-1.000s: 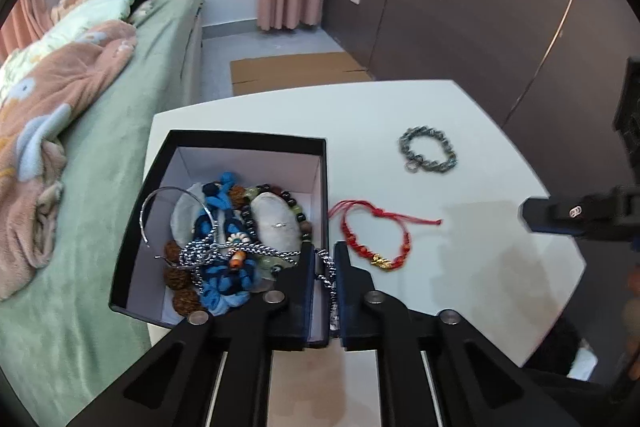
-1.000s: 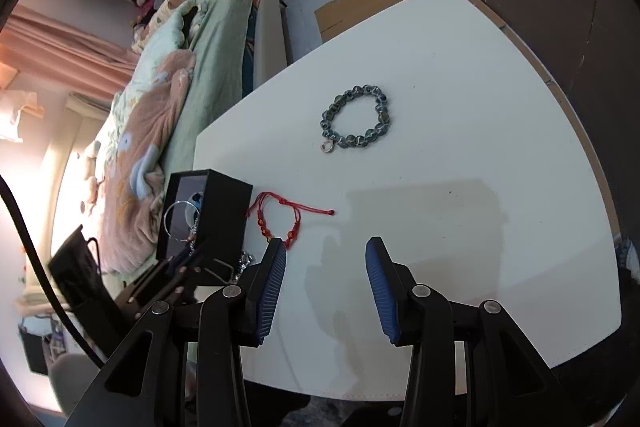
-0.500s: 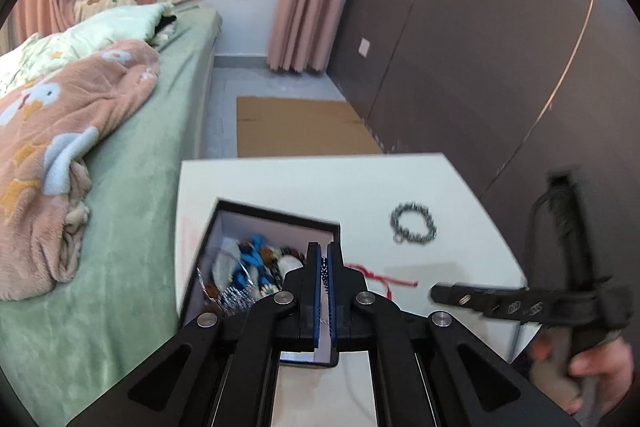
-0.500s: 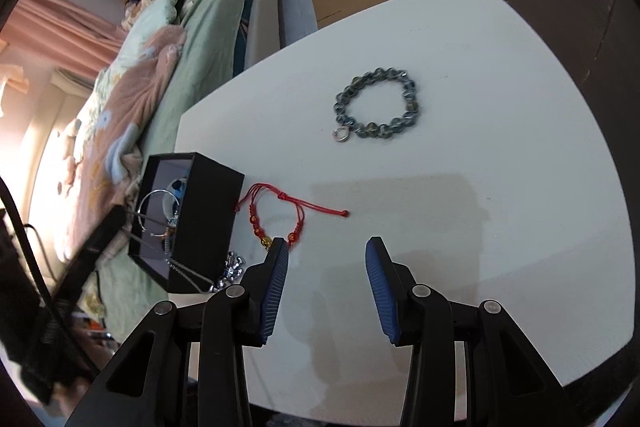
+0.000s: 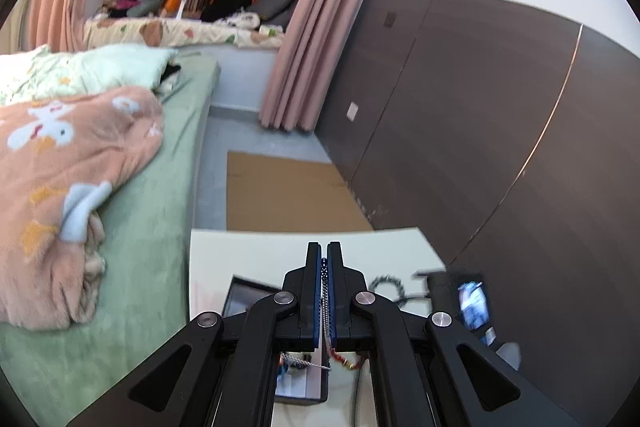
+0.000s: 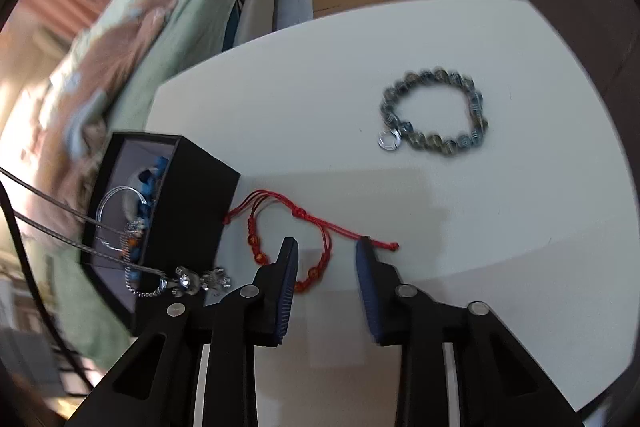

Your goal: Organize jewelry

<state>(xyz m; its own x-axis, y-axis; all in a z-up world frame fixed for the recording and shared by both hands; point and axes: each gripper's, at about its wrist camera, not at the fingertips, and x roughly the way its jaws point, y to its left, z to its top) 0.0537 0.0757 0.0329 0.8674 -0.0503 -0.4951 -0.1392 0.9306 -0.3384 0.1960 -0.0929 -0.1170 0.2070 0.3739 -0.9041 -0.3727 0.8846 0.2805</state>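
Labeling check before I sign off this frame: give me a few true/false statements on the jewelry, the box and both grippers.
1. The left gripper is shut on a silver chain. True.
2. The red cord bracelet lies inside the black box. False: it lies on the white table, beside the box.
3. The right gripper is open, clamping nothing. True: its jaws have just been closing above the red bracelet.
4. The grey bead bracelet is in the box. False: it lies on the table, apart from the box.
5. The box is empty. False: it holds a blue piece and a silver bangle.
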